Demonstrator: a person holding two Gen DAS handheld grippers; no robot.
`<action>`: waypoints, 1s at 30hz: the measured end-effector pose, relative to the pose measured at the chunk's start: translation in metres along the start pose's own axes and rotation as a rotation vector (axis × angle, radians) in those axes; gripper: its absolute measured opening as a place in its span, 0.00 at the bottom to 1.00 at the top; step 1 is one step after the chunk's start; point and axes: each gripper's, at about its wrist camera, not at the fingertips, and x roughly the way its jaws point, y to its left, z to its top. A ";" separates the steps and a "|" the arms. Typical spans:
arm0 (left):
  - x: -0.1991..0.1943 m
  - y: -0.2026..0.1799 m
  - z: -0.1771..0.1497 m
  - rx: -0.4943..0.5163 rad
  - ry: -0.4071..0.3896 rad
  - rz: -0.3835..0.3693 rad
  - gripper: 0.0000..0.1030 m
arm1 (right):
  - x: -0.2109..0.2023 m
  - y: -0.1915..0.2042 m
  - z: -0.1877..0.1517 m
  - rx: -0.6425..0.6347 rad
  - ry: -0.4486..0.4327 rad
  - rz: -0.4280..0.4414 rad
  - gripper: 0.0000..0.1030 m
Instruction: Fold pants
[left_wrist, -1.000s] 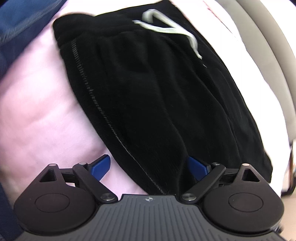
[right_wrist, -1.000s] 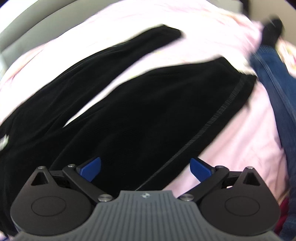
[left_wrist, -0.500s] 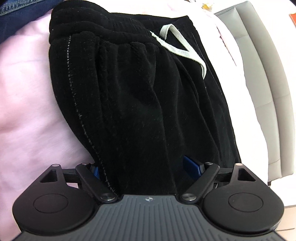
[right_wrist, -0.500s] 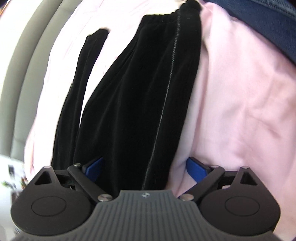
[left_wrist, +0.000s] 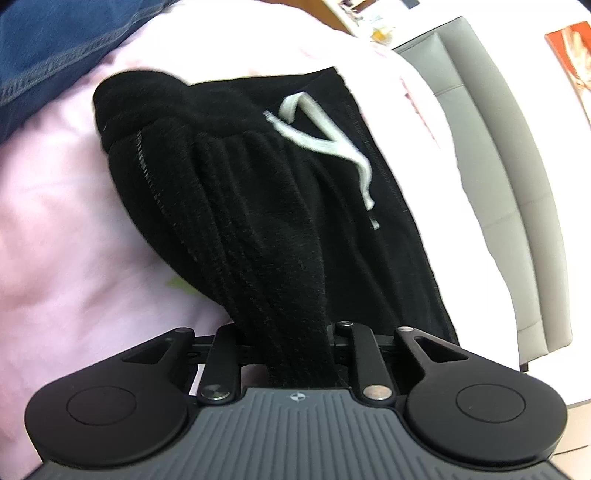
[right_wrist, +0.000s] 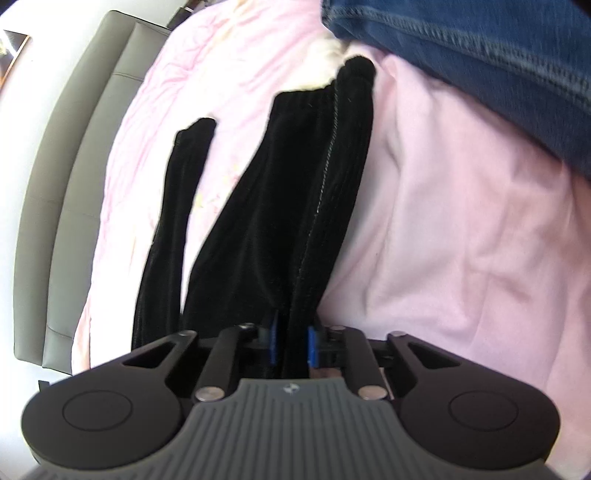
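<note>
Surface: pink bedsheet (left_wrist: 74, 229) | grey headboard (left_wrist: 517, 184) behind | both hand-held grippers (left_wrist: 291, 354) (right_wrist: 291, 347) clamp black pants (left_wrist: 258, 206)

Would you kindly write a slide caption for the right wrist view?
Right gripper clamps a bunched leg of the black ribbed pants on a pink bedsheet, blue denim garment beyond.
</note>
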 end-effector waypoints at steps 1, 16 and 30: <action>-0.002 -0.003 0.001 0.006 -0.004 -0.008 0.21 | -0.006 0.001 -0.001 -0.009 -0.004 0.001 0.07; 0.025 0.017 0.014 -0.063 0.025 0.094 0.34 | -0.002 0.000 0.027 -0.069 -0.074 -0.085 0.27; -0.007 -0.045 0.057 0.135 -0.050 -0.117 0.20 | -0.022 0.062 0.067 -0.116 -0.112 0.206 0.03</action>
